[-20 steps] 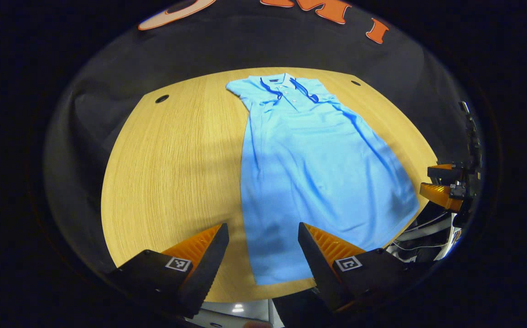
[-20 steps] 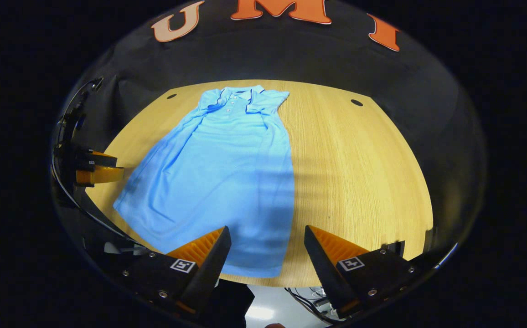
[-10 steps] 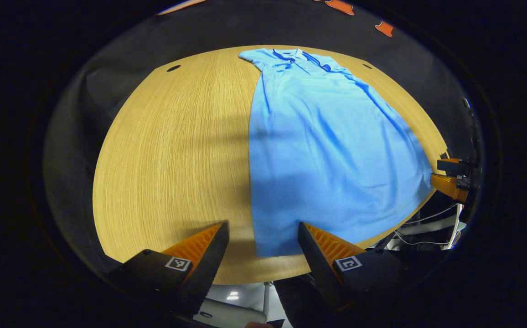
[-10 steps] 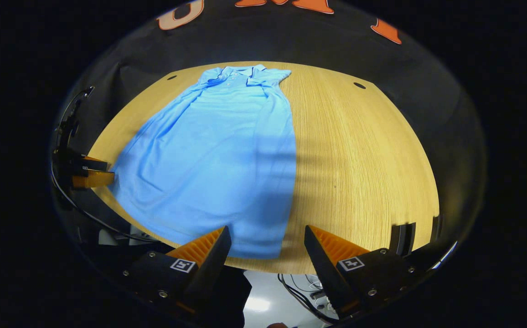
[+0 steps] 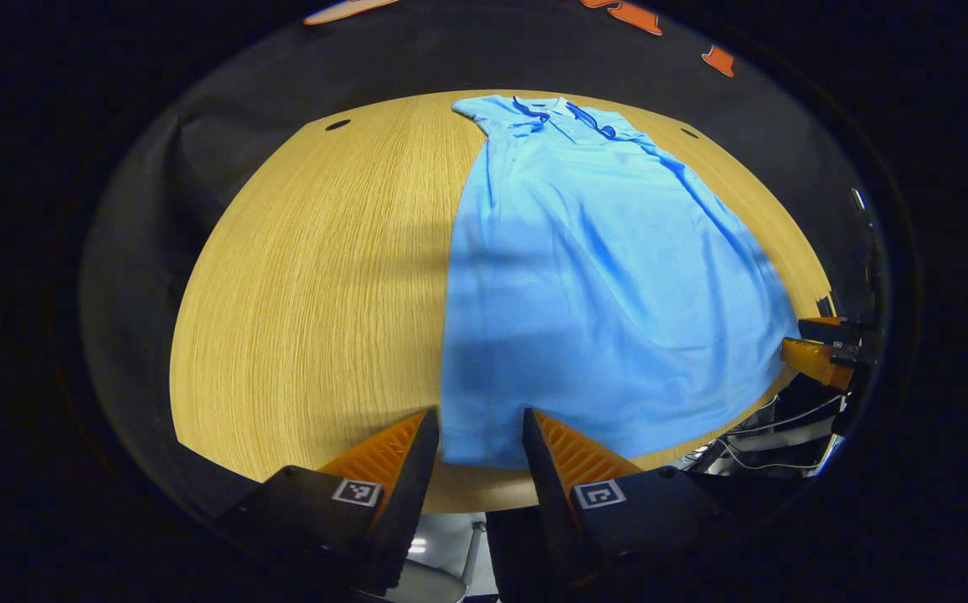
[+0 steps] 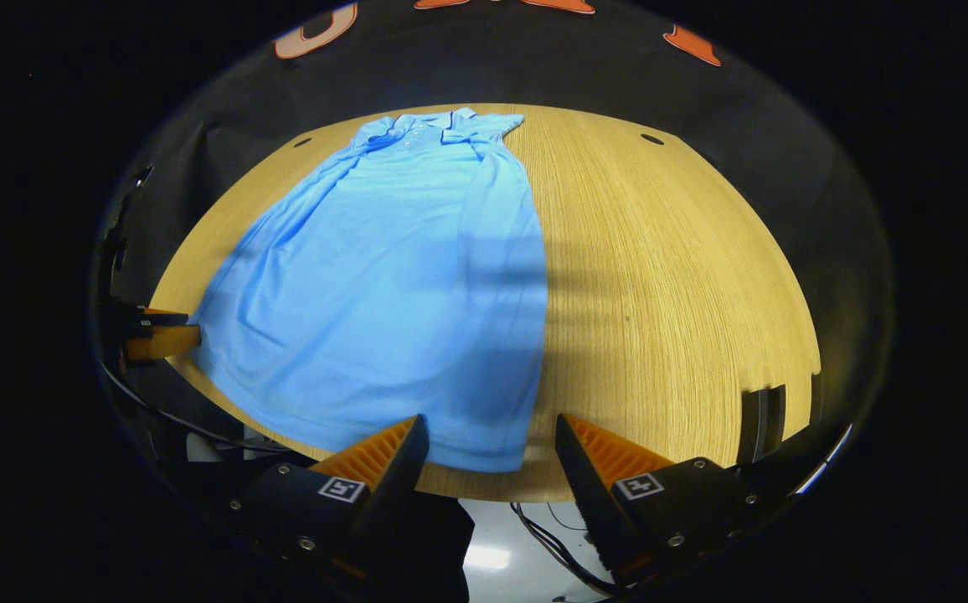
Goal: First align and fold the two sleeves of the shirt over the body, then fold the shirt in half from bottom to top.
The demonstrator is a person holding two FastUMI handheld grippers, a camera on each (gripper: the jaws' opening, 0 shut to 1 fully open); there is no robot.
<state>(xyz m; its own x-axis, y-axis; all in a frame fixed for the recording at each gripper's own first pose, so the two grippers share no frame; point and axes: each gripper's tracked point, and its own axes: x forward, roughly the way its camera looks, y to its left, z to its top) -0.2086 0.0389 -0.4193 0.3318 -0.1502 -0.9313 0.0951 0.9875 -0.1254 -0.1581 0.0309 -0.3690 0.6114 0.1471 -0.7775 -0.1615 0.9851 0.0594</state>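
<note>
Shirt (image 5: pixel 593 276) flat on wooden table (image 5: pixel 308 293), collar far, hem at near edge, sleeves folded in. L gripper (image 5: pixel 481 444) part-open, fingers astride hem's near-left corner, not clamped. R gripper (image 6: pixel 491 448) spread wide at hem's near-right corner, gripping nothing

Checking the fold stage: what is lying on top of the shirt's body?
Both short sleeves lie folded onto the shirt beside the collar. Whatever is beneath the cloth is covered; bare table surrounds it.
</note>
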